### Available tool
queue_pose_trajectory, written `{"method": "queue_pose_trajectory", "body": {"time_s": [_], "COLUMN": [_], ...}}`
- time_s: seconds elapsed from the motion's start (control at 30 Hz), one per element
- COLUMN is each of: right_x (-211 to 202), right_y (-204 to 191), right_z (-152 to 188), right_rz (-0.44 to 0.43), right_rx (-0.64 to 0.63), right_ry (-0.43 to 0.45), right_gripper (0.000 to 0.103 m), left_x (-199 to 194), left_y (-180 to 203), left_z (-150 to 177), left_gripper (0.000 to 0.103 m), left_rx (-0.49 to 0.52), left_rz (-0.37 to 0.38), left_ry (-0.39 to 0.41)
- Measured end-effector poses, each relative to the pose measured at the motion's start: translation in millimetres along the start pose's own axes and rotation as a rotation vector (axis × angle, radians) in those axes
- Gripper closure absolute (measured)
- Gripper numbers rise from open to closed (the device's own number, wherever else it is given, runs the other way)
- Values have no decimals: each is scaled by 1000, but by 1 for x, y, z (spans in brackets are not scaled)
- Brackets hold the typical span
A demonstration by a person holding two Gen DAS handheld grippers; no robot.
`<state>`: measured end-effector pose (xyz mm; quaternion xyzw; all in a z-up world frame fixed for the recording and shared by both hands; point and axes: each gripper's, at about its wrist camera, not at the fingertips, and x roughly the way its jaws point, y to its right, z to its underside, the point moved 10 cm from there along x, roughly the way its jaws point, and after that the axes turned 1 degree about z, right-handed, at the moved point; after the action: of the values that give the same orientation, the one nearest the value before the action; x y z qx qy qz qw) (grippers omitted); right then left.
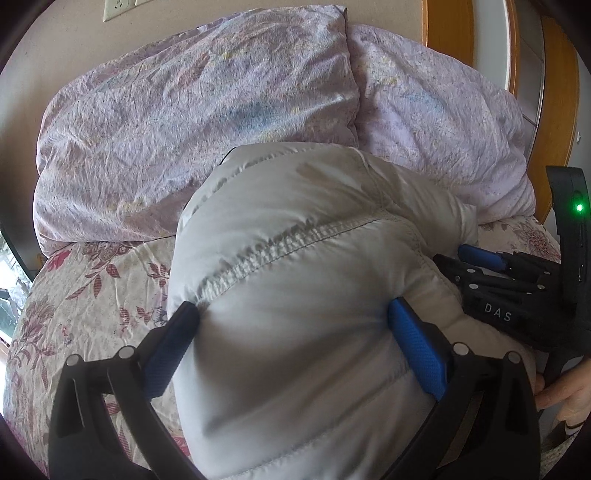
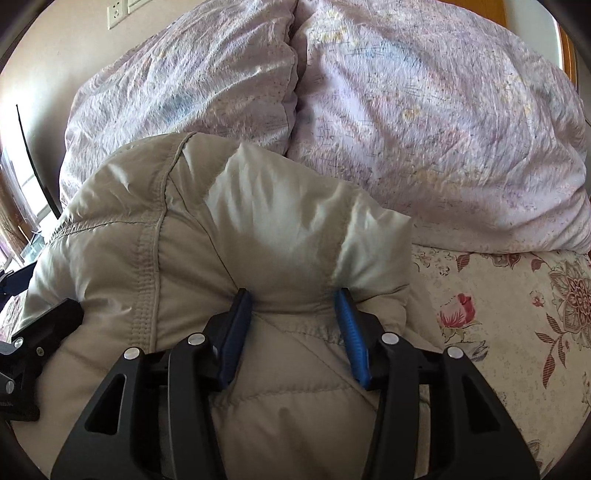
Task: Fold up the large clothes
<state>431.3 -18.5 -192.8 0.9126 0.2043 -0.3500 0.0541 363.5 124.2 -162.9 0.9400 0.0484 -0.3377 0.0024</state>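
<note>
A puffy pale grey jacket [image 1: 295,280] lies bunched on a bed [image 1: 92,302] with a floral sheet, its quilted seams running across the top of the heap. The left tool [image 1: 293,325] stands at the near side of the jacket with its blue pads [image 1: 417,350] set wide, one on each side of a thick padded fold; both pads press into the fabric, so it grips the jacket. Just to its right, the right tool [image 1: 480,266] reaches in from the side, its black body lying against the jacket's edge, and a hand [image 1: 561,391] shows behind it at the frame's edge. From the right wrist view, the right tool [image 2: 293,317] has its blue pads [image 2: 351,332] closer together, pinching a bulge of the jacket [image 2: 192,258] between them, so that the fabric puckers at both pads. The left tool [image 2: 37,347] shows only as black parts at the left edge, touching the same heap. Directly behind the jacket, and touching its far side, sits a large crumpled lilac duvet [image 2: 424,129] piled in two mounds with a deep crease between them; it fills the head end of the bed and blocks the space beyond the jacket. Bare floral sheet [image 2: 498,332] lies to the right of the jacket. Behind the duvet is a plain wall with a socket [image 2: 115,16], and a wooden frame [image 1: 448,33] stands at the far right.
</note>
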Motion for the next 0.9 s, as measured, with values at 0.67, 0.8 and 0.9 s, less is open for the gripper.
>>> {"method": "queue_pose_trajectory", "body": {"time_s": [0.67,0.8,0.9], "right_x": [-11,9,16], "right_y": [20,22,22], "right_z": [-38,-34,-29], "right_rz": [-3,27,49], "right_rx": [92,85,64], "right_ry": [50,13,19], "right_gripper": [54,54,54], "left_x": [-13,5,16], "left_y": [-25,-26,-22], "left_z": [-31,-32,-26], "left_gripper": [2,2,2], "left_rx": [-23,-30,-60], "left_rz": [-64,-60,-26], "left_ry": [15,-1,-9]}}
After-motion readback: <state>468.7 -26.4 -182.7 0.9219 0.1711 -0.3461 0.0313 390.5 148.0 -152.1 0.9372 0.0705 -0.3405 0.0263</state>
